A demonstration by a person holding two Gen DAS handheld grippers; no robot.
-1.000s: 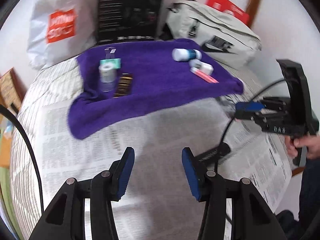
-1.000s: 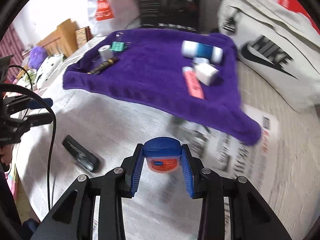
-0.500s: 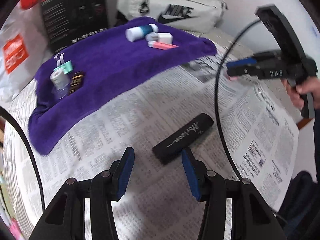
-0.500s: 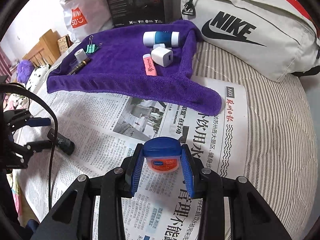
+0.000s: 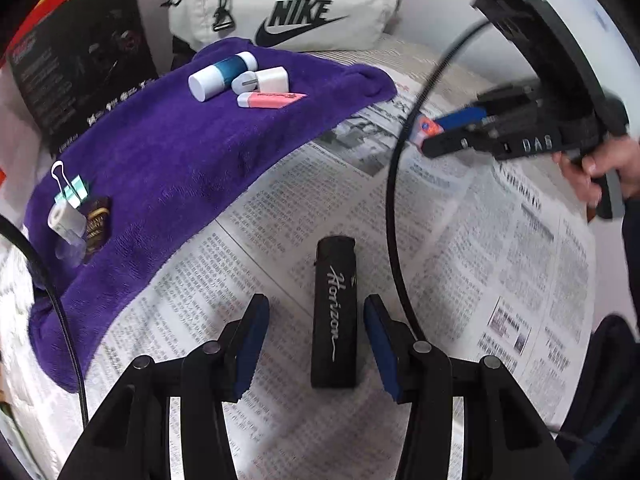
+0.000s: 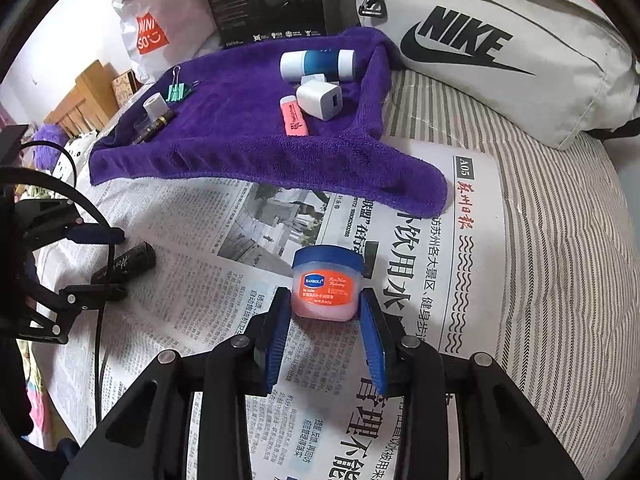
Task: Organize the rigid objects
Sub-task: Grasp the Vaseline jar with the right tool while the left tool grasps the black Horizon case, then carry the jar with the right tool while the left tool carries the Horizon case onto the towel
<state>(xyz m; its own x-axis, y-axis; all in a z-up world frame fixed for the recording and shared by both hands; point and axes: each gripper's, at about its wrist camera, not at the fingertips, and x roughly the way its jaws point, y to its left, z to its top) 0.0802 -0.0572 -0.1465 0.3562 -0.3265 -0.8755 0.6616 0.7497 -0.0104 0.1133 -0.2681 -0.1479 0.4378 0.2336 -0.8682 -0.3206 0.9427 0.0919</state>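
A black lighter (image 5: 334,312) lies on the newspaper between the fingers of my open left gripper (image 5: 315,312); the pads do not touch it. It also shows in the right wrist view (image 6: 124,266). A small pink jar with a blue lid (image 6: 327,282) stands on the newspaper at the fingertips of my right gripper (image 6: 325,308), whose jaws stand slightly wider than the jar, released. The purple towel (image 5: 192,152) holds a white and blue bottle (image 5: 222,75), a white charger (image 5: 266,79), a pink eraser (image 5: 270,99), a green binder clip (image 5: 72,190) and a white tape roll (image 5: 64,218).
A white Nike bag (image 6: 492,40) lies behind the towel on the striped bedding (image 6: 568,240). A black box (image 5: 76,64) and a white shopping bag (image 6: 156,20) stand at the back. Newspaper (image 5: 480,260) covers the bed. Black cables (image 5: 404,200) hang near both grippers.
My left gripper has moved forward and turned so the lighter now lies between its fingers. My right gripper has lowered the jar onto the newspaper and opened off it.
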